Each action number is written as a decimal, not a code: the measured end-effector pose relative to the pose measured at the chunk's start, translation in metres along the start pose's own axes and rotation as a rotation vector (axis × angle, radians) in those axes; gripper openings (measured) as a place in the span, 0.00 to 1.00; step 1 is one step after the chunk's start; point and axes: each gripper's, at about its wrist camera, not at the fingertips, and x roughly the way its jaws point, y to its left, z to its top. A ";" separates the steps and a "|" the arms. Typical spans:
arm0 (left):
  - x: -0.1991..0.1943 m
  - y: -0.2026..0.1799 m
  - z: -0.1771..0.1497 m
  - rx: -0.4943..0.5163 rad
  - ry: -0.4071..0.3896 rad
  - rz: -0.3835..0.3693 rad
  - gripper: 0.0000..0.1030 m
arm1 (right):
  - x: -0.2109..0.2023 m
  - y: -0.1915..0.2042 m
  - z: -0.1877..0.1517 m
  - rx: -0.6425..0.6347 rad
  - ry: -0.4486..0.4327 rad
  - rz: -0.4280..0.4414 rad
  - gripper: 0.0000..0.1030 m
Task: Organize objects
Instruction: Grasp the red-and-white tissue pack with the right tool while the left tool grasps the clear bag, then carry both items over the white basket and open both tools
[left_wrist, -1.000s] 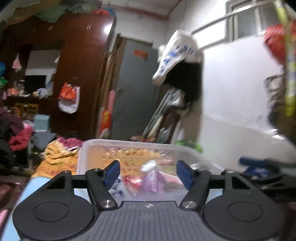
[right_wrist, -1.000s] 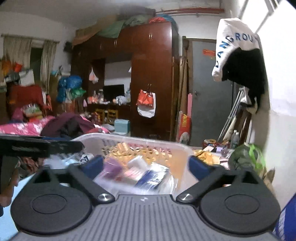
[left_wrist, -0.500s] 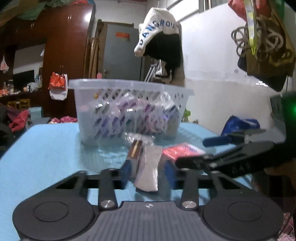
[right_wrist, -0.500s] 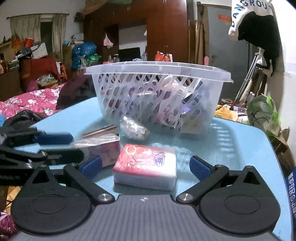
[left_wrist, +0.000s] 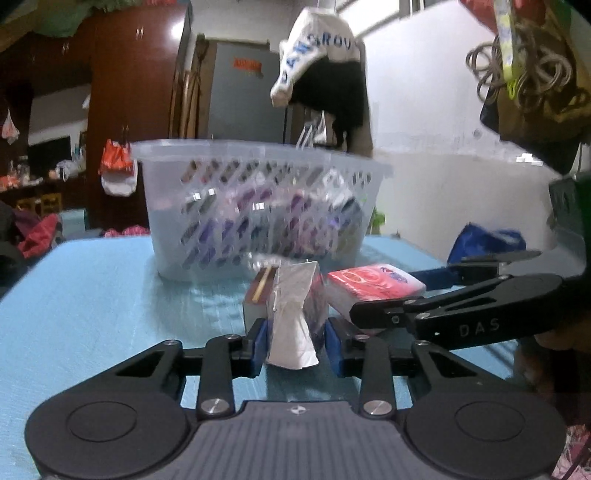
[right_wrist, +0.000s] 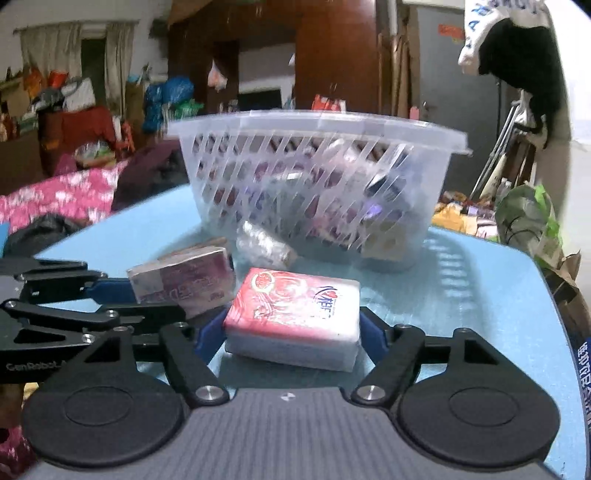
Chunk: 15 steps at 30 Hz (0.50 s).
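Note:
A clear plastic basket (left_wrist: 258, 206) holding several packets stands on the blue table (left_wrist: 92, 302); it also shows in the right wrist view (right_wrist: 317, 177). My left gripper (left_wrist: 295, 343) is shut on a plastic-wrapped pack (left_wrist: 291, 317), seen as a maroon pack (right_wrist: 184, 284) from the right. My right gripper (right_wrist: 291, 336) has its pads closed against a red tissue pack (right_wrist: 295, 314), which also shows in the left wrist view (left_wrist: 373, 284). Both packs rest on the table just in front of the basket.
A crumpled clear wrapper (right_wrist: 262, 243) lies against the basket's front. A blue bag (left_wrist: 487, 243) sits at the table's right edge. A wardrobe (left_wrist: 122, 92), a door and hanging clothes stand behind; a bed with pink bedding (right_wrist: 55, 195) is to the left.
Both grippers came down from over the basket to the table in front of it. The left closed on the wrapped pack; the right closed in on the red tissue pack.

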 end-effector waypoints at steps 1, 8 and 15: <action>-0.004 0.001 -0.001 -0.004 -0.023 -0.002 0.36 | -0.004 -0.001 -0.002 0.007 -0.031 0.003 0.75; -0.025 0.009 -0.009 -0.030 -0.119 -0.018 0.36 | -0.024 -0.006 -0.010 0.058 -0.179 0.000 0.75; -0.029 0.017 -0.012 -0.035 -0.148 -0.036 0.36 | -0.031 -0.010 -0.012 0.074 -0.242 0.018 0.75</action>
